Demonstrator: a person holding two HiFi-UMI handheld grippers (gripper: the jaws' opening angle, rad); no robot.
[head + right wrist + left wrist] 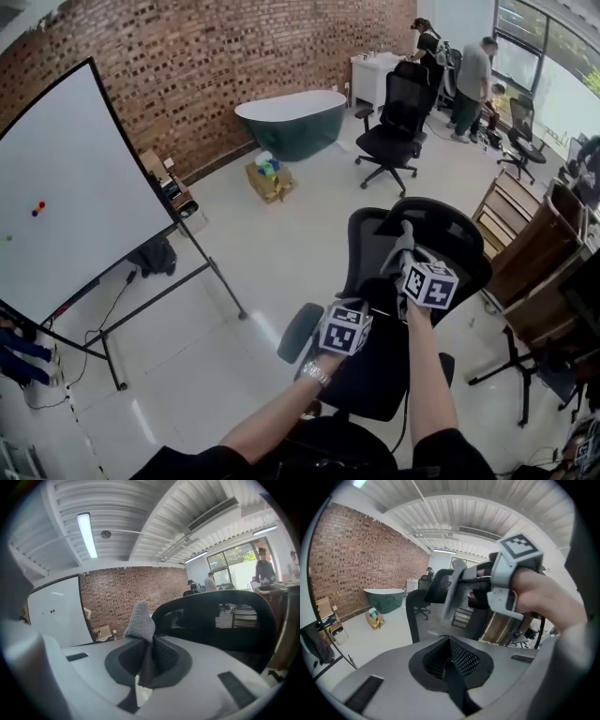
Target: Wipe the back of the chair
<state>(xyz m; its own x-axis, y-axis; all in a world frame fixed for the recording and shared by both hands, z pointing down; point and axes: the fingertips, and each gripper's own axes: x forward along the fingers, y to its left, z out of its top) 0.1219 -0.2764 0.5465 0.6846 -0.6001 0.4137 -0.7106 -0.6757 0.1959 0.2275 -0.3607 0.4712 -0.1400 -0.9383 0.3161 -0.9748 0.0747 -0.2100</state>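
Nearest to us, the left tongs (451, 660) are pressed together with nothing between their dark, mesh-patterned pads, and they hang just short of the seat without bracing anything. Beside them the right tongs (146, 660) pinch a grey cloth (139, 620), a coarse knitted fabric that is gathered into a narrow fold at the pads and rises to a soft peak above them. Just beyond the cloth stands the chair back (450, 234), directly ahead of both tongs. It has a smooth black curved rim framing an open mesh panel, and we cannot tell whether the cloth touches it yet. We judge two risks here. The chair looks like a swivel office type, so with no hold on it, pressure from the wipe may turn or roll it away. And because only a thin fold is gripped, drag across the mesh could snag the knit and pull it free. Farther off are a glossy whiteboard (75, 197) on a metal stand, a wooden shelf unit (534, 244), a second black office chair (398, 122), a rounded green bathtub (291, 122) and the rough brick wall (234, 56).
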